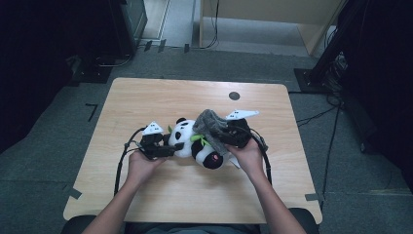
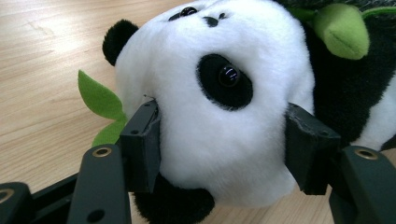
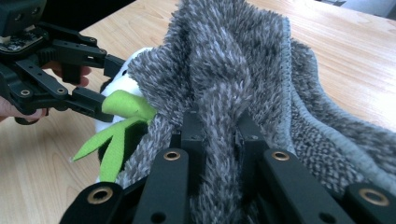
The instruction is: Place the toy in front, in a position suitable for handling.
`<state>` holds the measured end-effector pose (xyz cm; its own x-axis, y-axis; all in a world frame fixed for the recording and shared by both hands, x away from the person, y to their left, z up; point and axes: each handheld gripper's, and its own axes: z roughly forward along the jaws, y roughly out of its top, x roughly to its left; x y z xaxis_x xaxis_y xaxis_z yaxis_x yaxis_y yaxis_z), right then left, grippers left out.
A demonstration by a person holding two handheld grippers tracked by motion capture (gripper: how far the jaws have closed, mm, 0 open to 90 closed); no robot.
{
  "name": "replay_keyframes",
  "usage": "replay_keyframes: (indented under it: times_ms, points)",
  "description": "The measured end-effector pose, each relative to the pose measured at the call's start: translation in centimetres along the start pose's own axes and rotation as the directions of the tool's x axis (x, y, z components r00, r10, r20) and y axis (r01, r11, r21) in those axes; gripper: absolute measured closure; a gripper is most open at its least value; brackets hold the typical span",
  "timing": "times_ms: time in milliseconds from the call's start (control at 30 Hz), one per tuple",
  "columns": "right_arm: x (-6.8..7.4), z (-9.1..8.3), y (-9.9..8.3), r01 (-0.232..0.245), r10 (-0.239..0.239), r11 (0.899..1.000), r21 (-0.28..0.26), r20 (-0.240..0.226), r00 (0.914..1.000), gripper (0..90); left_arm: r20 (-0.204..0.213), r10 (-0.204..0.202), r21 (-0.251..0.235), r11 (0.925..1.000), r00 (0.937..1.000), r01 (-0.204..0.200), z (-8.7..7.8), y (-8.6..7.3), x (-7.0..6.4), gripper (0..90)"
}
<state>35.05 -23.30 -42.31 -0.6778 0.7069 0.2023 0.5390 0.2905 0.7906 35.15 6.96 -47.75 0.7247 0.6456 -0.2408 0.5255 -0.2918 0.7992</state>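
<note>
A black-and-white plush panda (image 1: 195,141) lies on the wooden table (image 1: 146,97) with green felt leaves (image 2: 100,100) by its head. My left gripper (image 1: 168,146) is shut on the panda's head (image 2: 219,107), one jaw on each side of the white face. A fuzzy grey cloth (image 1: 209,124) drapes over the panda's body. My right gripper (image 1: 225,136) is shut on a bunched fold of that grey cloth (image 3: 224,84). In the right gripper view the left gripper (image 3: 100,79) sits at the upper left beside a green leaf (image 3: 123,109).
A small dark round mark (image 1: 234,95) sits near the table's far edge. Cables trail from both grippers toward the near edge. Dark stands and cables surround the table on the grey floor.
</note>
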Motion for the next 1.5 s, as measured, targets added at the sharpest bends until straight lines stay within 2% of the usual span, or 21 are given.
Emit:
replay_keyframes:
  times_ms: [100, 167, 300, 400, 700, 767, 867, 1000, 1033, 1233, 1300, 1367, 1400, 1433, 1467, 1500]
  points:
    - [-0.5, 0.1, -0.7, 0.000, 0.000, 1.000, -0.006, -0.018, 0.9998, 77.1, 0.002, 0.005, -0.004, 1.0000, 1.0000, -0.005, 0.0, 0.0, 0.0, 35.4]
    - [-0.4, 0.0, -0.9, 0.016, -0.016, 1.000, -0.013, -0.012, 0.9998, 76.8, 0.000, 0.007, -0.005, 1.0000, 1.0000, -0.007, 0.0, 0.0, 0.0, 35.2]
    - [-0.3, -0.2, -1.2, 0.020, -0.020, 1.000, -0.013, -0.008, 0.9998, 76.0, -0.012, 0.010, -0.001, 0.9999, 0.9999, -0.010, 0.1, 0.0, -0.2, 34.7]
    - [0.0, -0.8, -1.8, 0.037, -0.037, 0.999, 0.001, -0.003, 0.9993, 75.6, -0.027, 0.022, 0.008, 0.9997, 0.9994, -0.022, 0.1, -0.1, -0.4, 33.0]
    - [0.4, -2.2, -3.6, 0.067, -0.067, 0.998, 0.006, -0.006, 0.9978, 76.3, -0.030, 0.022, 0.015, 0.9997, 0.9993, -0.022, 0.2, -0.1, -0.4, 30.1]
    - [0.1, -2.7, -4.4, 0.055, -0.054, 0.998, 0.025, -0.012, 0.9984, 77.1, -0.032, 0.024, 0.015, 0.9996, 0.9992, -0.023, 0.3, -0.1, -0.4, 30.5]
    - [-0.1, -3.0, -5.0, 0.061, -0.061, 0.997, 0.042, -0.008, 0.9981, 77.4, -0.033, 0.021, 0.015, 0.9997, 0.9992, -0.020, 0.3, -0.1, -0.4, 30.7]
    - [-0.7, -3.4, -6.2, 0.036, -0.036, 0.996, 0.086, -0.002, 0.9994, 77.4, -0.037, 0.021, 0.012, 0.9997, 0.9991, -0.020, 0.3, -0.1, -0.4, 31.0]
    - [-1.2, -3.4, -6.8, 0.027, -0.028, 0.993, 0.115, 0.001, 0.9996, 77.3, -0.039, 0.020, 0.011, 0.9997, 0.9991, -0.020, 0.3, -0.1, -0.4, 31.7]
    - [-2.4, -3.1, -7.5, -0.010, 0.008, 0.984, 0.176, 0.013, 0.9999, 77.4, -0.040, 0.018, 0.011, 0.9998, 0.9990, -0.018, 0.3, 0.0, -0.4, 34.8]
    - [-2.8, -3.2, -7.6, -0.019, 0.011, 0.980, 0.199, 0.040, 0.9991, 77.6, -0.039, 0.015, 0.011, 0.9998, 0.9991, -0.015, 0.3, 0.0, -0.4, 35.1]
    - [-3.0, -3.2, -7.7, -0.020, 0.010, 0.979, 0.204, 0.049, 0.9987, 77.6, -0.039, 0.016, 0.011, 0.9998, 0.9991, -0.015, 0.3, 0.0, -0.4, 35.2]
    - [-3.2, -3.3, -7.7, -0.033, 0.020, 0.977, 0.212, 0.061, 0.9979, 78.1, -0.039, 0.015, 0.012, 0.9998, 0.9991, -0.015, 0.3, 0.0, -0.4, 35.2]
    - [-3.8, -3.7, -7.6, -0.066, 0.052, 0.976, 0.208, 0.070, 0.9962, 78.4, -0.041, 0.016, 0.012, 0.9998, 0.9990, -0.016, 0.3, 0.1, -0.4, 35.3]
    - [-3.8, -3.7, -7.6, -0.066, 0.052, 0.976, 0.208, 0.070, 0.9962, 78.4, -0.041, 0.016, 0.012, 0.9998, 0.9990, -0.016, 0.3, 0.1, -0.4, 35.4]
    - [-4.5, -4.4, -7.5, -0.088, 0.071, 0.979, 0.186, 0.097, 0.9928, 78.5, -0.042, 0.018, 0.014, 0.9997, 0.9990, -0.018, 0.3, 0.1, -0.4, 35.4]
